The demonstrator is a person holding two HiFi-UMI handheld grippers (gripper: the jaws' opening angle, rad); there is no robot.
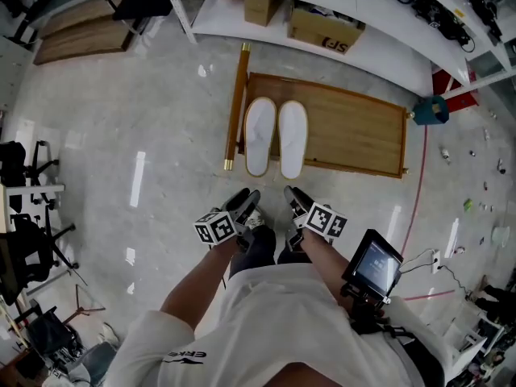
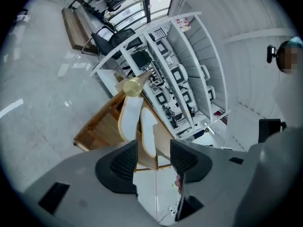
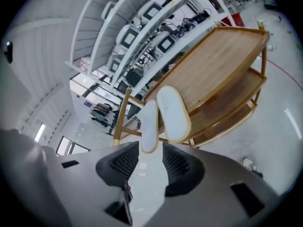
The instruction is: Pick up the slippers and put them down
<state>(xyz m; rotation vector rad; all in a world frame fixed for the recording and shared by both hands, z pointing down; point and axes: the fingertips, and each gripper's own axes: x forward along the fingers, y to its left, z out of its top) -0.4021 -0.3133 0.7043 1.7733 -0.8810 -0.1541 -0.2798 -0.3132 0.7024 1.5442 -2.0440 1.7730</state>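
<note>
Gaping empty, the left gripper (image 2: 154,162) and right gripper (image 3: 151,162) point at oval white slippers (image 1: 260,135) just ahead on a wooden rack (image 1: 355,131); a cardboard box (image 1: 322,32) reads "SF".

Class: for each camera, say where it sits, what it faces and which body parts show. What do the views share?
Head view: on the head, facing steeply down at wooden rack and slippers; forearms, white top, left gripper, right gripper show.
Left gripper view: on the left gripper, facing the rack along open jaws; white top at right.
Right gripper view: on the right gripper, facing the rack along open jaws.
Shared: slippers side by side atop the rack.
</note>
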